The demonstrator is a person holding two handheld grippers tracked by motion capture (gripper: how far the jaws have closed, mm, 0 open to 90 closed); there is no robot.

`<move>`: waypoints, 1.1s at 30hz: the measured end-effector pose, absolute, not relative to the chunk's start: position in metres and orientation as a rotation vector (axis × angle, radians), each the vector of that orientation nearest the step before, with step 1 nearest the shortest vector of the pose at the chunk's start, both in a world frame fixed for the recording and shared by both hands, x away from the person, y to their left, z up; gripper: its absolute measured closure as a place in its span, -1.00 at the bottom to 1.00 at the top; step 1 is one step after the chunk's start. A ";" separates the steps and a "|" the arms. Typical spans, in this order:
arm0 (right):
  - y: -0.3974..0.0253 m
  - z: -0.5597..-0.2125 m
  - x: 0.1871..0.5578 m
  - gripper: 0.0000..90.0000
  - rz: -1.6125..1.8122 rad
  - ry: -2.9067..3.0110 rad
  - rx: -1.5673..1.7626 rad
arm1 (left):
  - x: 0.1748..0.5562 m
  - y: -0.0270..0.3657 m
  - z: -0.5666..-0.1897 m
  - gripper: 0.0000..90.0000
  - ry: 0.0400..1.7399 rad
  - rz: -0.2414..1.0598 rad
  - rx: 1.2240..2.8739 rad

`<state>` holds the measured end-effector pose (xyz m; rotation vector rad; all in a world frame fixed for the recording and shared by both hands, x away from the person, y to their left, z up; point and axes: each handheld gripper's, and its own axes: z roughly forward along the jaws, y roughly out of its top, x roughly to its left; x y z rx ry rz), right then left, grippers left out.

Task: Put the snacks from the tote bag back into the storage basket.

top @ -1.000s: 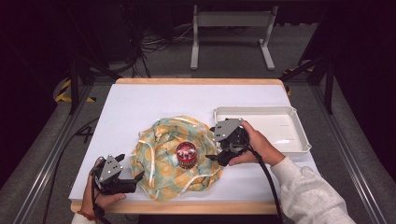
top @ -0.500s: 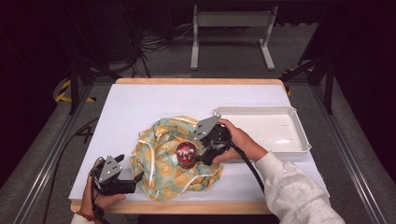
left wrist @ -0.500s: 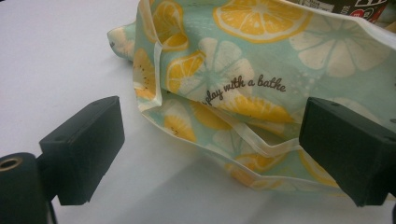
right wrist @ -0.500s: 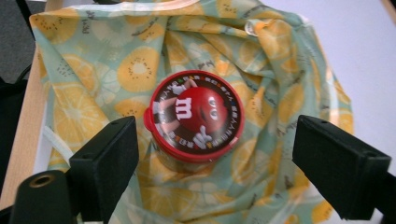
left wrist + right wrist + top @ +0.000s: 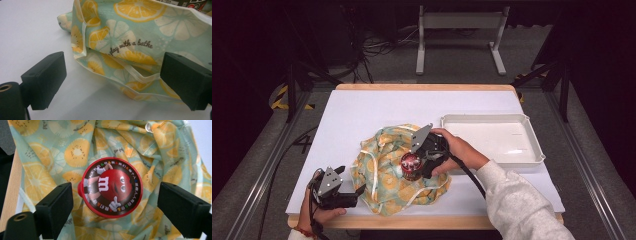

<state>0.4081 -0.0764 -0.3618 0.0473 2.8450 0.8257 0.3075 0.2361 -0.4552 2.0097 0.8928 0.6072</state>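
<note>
A crumpled cloth bag (image 5: 392, 167) printed with lemon slices lies on the white table, also close up in the left gripper view (image 5: 130, 47). On it stands a round red M&M's tub (image 5: 411, 165), its lid facing the right gripper view (image 5: 111, 187). My right gripper (image 5: 417, 167) hovers over the tub, open, a jaw on either side of the lid without touching. My left gripper (image 5: 354, 196) rests near the table's front left edge, open, its jaws at the bag's near corner, the hem between them.
A white shallow tray (image 5: 532, 150) sits at the right of the table, just behind the right hand. The wooden table edge (image 5: 422, 220) runs along the front. Bare white surface (image 5: 377, 107) stretches behind and left of the bag.
The right gripper has moved left from beside the tray to over the red tub, straddling it. The left gripper has stayed put.
</note>
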 end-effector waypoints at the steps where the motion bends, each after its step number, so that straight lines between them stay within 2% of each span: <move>1: -0.074 -0.364 0.409 -0.70 0.802 2.852 0.044 | 0.308 0.236 -0.455 -0.84 0.894 0.606 2.009; 10: -0.062 -0.371 0.416 -0.71 0.706 2.913 0.021 | 0.306 0.237 -0.456 -0.84 0.896 0.605 2.014; 16: -0.055 -0.379 0.417 -0.62 0.618 2.951 0.006 | 0.304 0.239 -0.456 -0.84 0.904 0.606 2.012; 19: -0.054 -0.378 0.417 -0.50 0.642 2.954 -0.009 | 0.304 0.239 -0.456 -0.84 0.906 0.607 2.014; 33: -0.052 -0.376 0.415 -0.48 0.608 2.946 -0.014 | 0.305 0.238 -0.456 -0.84 0.903 0.604 2.024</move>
